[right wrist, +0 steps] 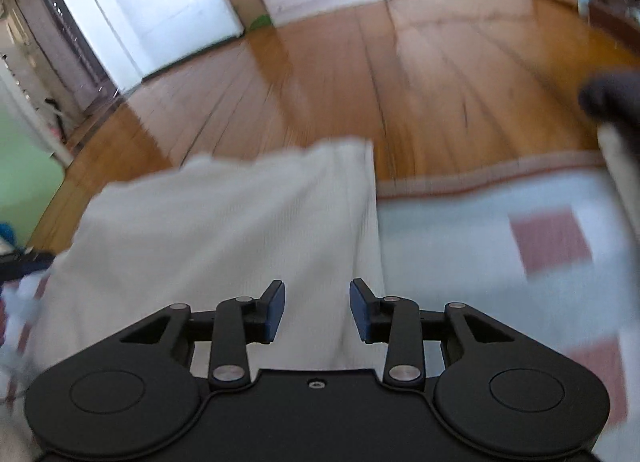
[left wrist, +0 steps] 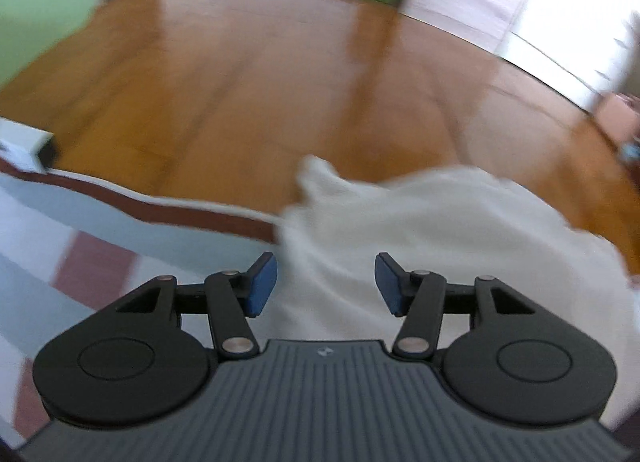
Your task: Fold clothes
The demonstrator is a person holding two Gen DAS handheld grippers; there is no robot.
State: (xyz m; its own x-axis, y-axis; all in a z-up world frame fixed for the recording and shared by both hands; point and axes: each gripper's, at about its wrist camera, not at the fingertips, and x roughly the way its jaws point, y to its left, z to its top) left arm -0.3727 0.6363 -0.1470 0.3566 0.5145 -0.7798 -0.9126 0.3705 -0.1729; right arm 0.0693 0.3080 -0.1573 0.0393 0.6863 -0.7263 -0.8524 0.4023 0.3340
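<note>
A white ribbed cloth garment (left wrist: 440,230) lies spread on a pale blue rug with dull red squares (left wrist: 92,246), which rests on a glossy orange-brown wooden floor (left wrist: 280,74). The rug's far border, trimmed in dark red, runs across both views, and the garment's far end reaches past it onto the boards. In the right wrist view the garment (right wrist: 224,222) has a straight, folded-looking right edge, with bare rug (right wrist: 472,246) open beside it. Beyond the rug the floor is wide and open up to white walls and doors; a green surface (left wrist: 36,2) stands at the far left, and a small white box (left wrist: 24,144) sits near the rug's left edge.

The left hand-held gripper (left wrist: 326,286) tilts down over the garment, its blue pads spread apart with cloth lying below the gap, nothing pinched. The right hand-held gripper (right wrist: 317,312) also tilts down, above the garment's right edge, its pads parted and gripping nothing. Both views are motion-blurred.
</note>
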